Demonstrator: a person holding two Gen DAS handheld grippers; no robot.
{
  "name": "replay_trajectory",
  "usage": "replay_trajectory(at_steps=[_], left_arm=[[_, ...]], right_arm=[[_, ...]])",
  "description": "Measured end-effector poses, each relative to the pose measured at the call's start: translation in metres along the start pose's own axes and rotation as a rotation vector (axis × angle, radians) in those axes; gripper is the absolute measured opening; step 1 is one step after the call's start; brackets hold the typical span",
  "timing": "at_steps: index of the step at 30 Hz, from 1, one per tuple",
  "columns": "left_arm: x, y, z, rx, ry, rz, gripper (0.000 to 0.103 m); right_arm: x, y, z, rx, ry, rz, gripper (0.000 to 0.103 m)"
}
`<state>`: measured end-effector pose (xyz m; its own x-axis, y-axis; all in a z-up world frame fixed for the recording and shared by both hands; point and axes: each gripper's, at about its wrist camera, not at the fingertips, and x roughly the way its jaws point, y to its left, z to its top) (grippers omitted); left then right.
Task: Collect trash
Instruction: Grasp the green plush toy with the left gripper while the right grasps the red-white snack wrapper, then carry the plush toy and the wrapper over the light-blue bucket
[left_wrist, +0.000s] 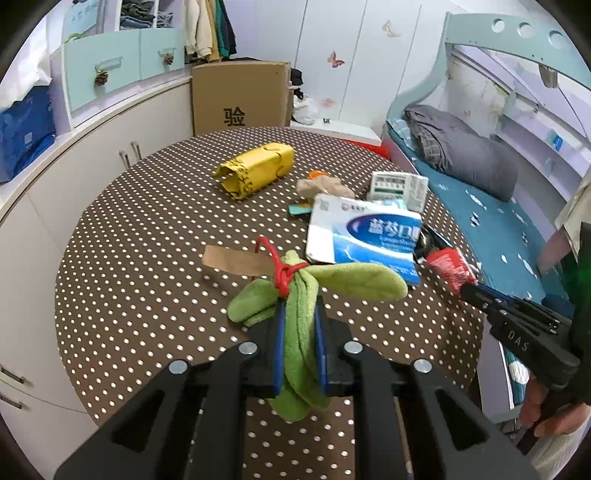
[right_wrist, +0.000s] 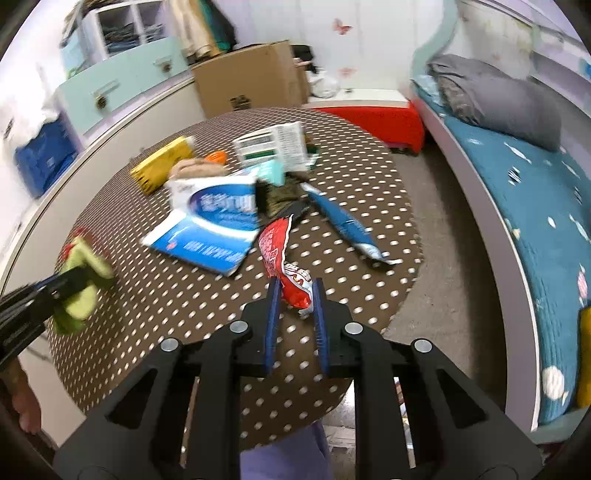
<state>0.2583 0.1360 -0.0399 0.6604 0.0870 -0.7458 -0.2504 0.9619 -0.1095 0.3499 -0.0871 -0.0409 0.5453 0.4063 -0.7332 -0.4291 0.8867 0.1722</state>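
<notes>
1. Progress: the task looks barely begun. Most litter still lies on the polka-dot table (left_wrist: 147, 258): a blue-and-white medicine box (right_wrist: 212, 225), a yellow carton (left_wrist: 256, 170), a blue wrapper (right_wrist: 347, 225) and a brown paper scrap (left_wrist: 232, 260).
2. The right gripper (right_wrist: 295, 295) is clamped on a red snack wrapper (right_wrist: 286, 266), just off the table at 6 o'clock from the box.
3. The left gripper (left_wrist: 299, 317) is clamped on a green cloth bundle (left_wrist: 303, 295) tied with red string, at the table's 6 o'clock.
4. Both grippers tilt downward.

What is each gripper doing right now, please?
Left gripper: shut on the green cloth tied with a red band.
Right gripper: shut on the red snack wrapper.
</notes>
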Motion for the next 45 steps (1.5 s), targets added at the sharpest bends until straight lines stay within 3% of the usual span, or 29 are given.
replay_trajectory(at_steps=[1, 2, 3, 4, 7, 8, 11, 13, 22, 37, 45], left_arm=[[0.001, -0.002, -0.001, 0.005, 0.004, -0.004, 0.014], [0.002, -0.003, -0.002, 0.007, 0.008, -0.005, 0.014], [0.003, -0.004, -0.003, 0.007, 0.011, -0.006, 0.014], [0.004, -0.005, -0.004, 0.007, 0.016, -0.007, 0.014], [0.007, -0.005, -0.005, 0.003, 0.028, -0.006, 0.014], [0.009, -0.005, -0.005, 0.003, 0.033, -0.004, 0.014], [0.012, -0.007, -0.005, 0.004, 0.042, 0.0, 0.014], [0.013, -0.009, -0.005, 0.007, 0.042, -0.003, 0.014], [0.008, -0.042, -0.004, 0.057, 0.024, -0.055, 0.014], [0.002, -0.146, -0.02, 0.247, 0.037, -0.22, 0.014], [0.005, -0.199, -0.034, 0.339, 0.062, -0.288, 0.014]], right_arm=[[0.002, 0.001, 0.0, -0.003, 0.001, -0.004, 0.021], [0.005, 0.001, -0.001, -0.001, 0.0, -0.019, 0.033], [0.009, 0.001, 0.0, -0.008, 0.003, -0.035, 0.061], [0.014, 0.002, 0.0, -0.016, 0.006, -0.051, 0.068], [0.028, 0.001, 0.003, -0.031, 0.007, -0.057, 0.058], [0.03, 0.003, 0.005, -0.049, -0.015, -0.062, 0.03], [0.031, 0.006, 0.008, -0.07, -0.007, -0.064, 0.023], [0.027, 0.006, 0.007, -0.062, 0.007, -0.02, 0.022], [-0.017, -0.01, -0.007, -0.018, -0.049, -0.042, 0.022], [-0.081, -0.082, -0.043, 0.151, -0.091, -0.163, 0.022], [-0.099, -0.125, -0.071, 0.26, -0.069, -0.228, 0.022]])
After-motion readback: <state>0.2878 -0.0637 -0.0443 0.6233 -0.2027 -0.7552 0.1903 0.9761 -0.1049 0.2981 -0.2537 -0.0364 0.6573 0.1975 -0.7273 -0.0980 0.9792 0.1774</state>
